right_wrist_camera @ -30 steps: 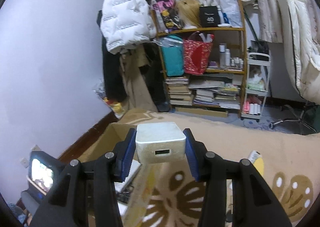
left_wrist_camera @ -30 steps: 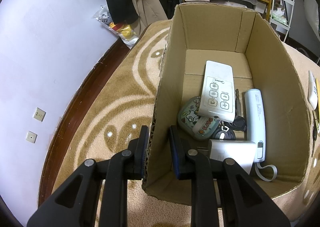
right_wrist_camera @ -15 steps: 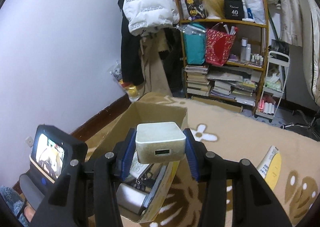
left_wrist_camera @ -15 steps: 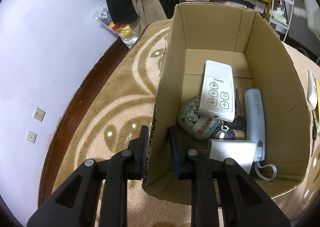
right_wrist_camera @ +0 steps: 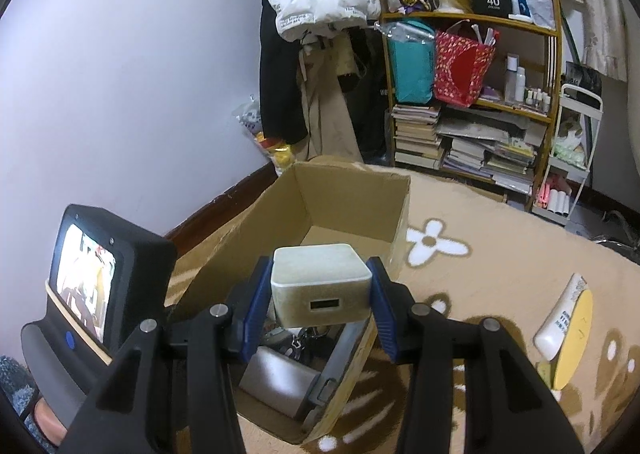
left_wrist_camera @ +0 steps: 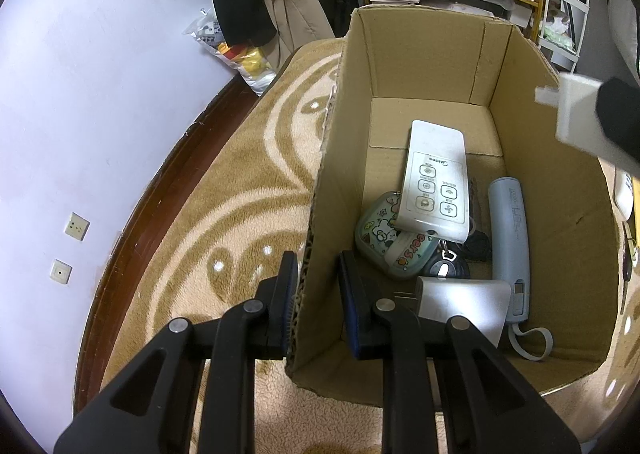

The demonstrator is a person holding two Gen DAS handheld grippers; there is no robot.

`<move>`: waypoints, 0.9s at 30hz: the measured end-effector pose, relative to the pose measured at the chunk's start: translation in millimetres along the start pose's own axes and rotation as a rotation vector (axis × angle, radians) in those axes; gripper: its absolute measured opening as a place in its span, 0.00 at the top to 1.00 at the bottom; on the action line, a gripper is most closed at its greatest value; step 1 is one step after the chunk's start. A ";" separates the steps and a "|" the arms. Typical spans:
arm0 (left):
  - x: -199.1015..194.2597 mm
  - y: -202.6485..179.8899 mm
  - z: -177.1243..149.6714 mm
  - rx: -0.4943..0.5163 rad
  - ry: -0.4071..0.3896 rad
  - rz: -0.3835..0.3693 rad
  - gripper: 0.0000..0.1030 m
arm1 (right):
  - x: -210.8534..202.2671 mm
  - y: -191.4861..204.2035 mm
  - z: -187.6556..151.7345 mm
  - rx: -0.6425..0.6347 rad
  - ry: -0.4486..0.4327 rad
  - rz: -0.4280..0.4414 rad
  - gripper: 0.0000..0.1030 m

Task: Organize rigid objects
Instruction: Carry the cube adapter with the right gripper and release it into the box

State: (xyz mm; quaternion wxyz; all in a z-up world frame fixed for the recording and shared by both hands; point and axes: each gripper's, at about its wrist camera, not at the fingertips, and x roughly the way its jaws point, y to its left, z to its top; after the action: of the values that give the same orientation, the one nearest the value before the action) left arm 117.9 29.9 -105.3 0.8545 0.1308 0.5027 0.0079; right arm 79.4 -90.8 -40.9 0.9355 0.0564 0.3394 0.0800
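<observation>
**Charger held above the box, left gripper on the wall**

While your left gripper [left_wrist_camera: 318,294] straddles the near left wall of the cardboard box [left_wrist_camera: 400,66], one finger outside and one inside, the outer pad lies against the cardboard and the inner pad stands a little off it, so you cannot tell from these views whether the wall is truly pinched. Your right gripper [right_wrist_camera: 320,304] is clenched on the white charger [right_wrist_camera: 320,286], both blue pads pressed to its sides and its USB port facing the camera. The charger hangs over the near end of the box, above the rim and not touching it. In the left wrist view only a corner of the charger [left_wrist_camera: 576,110] shows at the right edge, blurred, with the dark finger beside it cut off by the frame.

Inside the box lie a white remote [left_wrist_camera: 436,182] resting partly on a cartoon-printed case [left_wrist_camera: 384,242], a pale blue cylindrical device [left_wrist_camera: 510,246] with a wrist loop, and a silver-white block [left_wrist_camera: 464,302] half hidden behind your left gripper's finger. Dark items under the remote, perhaps keys, are too covered to identify. The box sits on a tan patterned rug [left_wrist_camera: 240,190]. A white tube [right_wrist_camera: 562,320] lies on the rug well apart from the box, its lower end hidden by a yellow disc.
</observation>
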 end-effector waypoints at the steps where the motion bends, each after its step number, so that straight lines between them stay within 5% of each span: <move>1: 0.1 0.6 -0.3 -0.001 -0.001 -0.001 0.80 | 1.0 0.1 -1.5 0.002 0.005 0.002 0.52; 27: -2.7 10.5 -1.6 -0.022 0.000 -0.033 0.80 | 22.5 -6.1 -10.5 0.003 0.075 -0.014 0.55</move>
State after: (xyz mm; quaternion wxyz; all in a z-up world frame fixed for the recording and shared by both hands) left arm 116.5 40.0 -101.3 0.8560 0.1129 0.5046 -0.0006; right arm 90.4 -92.0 -64.0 0.9225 0.0522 0.3749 0.0752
